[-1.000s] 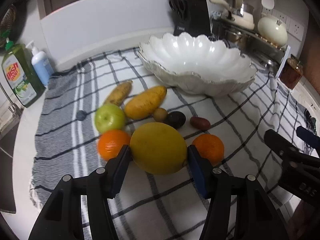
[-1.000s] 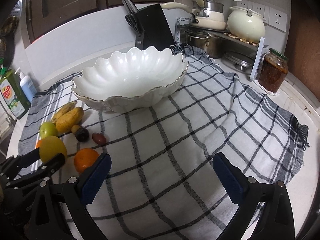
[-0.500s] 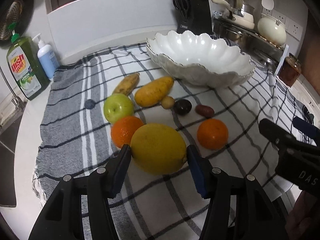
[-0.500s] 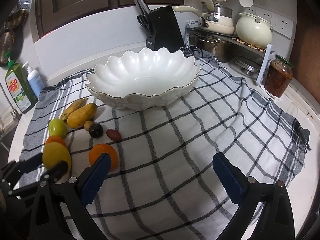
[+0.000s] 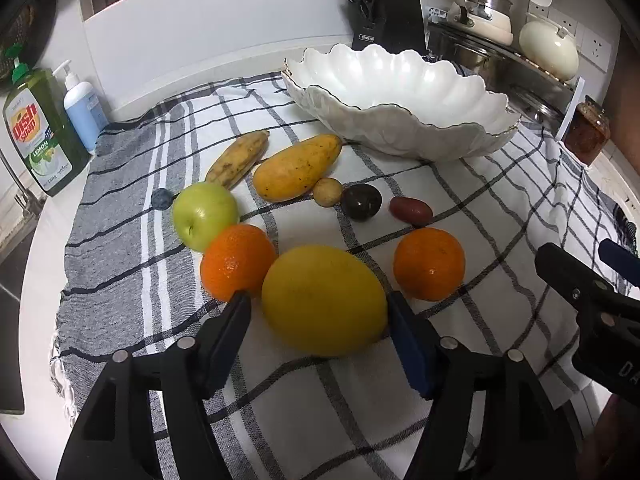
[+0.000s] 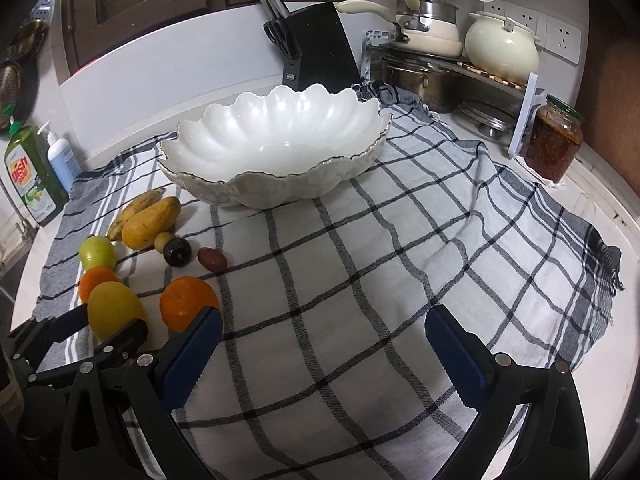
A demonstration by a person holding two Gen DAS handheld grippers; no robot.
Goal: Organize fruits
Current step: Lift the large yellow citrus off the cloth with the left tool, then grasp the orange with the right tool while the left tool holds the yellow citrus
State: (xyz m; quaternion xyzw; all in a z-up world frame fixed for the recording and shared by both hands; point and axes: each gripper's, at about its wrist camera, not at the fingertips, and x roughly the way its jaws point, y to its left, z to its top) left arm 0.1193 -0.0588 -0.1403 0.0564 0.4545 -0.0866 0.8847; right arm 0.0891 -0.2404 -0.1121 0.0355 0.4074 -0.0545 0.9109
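our left gripper point(image 5: 318, 312) has just been opening; its jaws now straddle the lemon point(image 5: 324, 300) loosely. we'd clear the orange point(image 5: 238, 266) at ten o'clock before lifting away.

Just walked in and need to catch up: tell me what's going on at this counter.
A person is sorting fruit with two hand-held grippers. The left gripper has just been opening around the big yellow fruit, which sits on the checked cloth among oranges, an apple and other fruit. The right gripper hangs open over bare cloth. The white bowl has no fruit in it.
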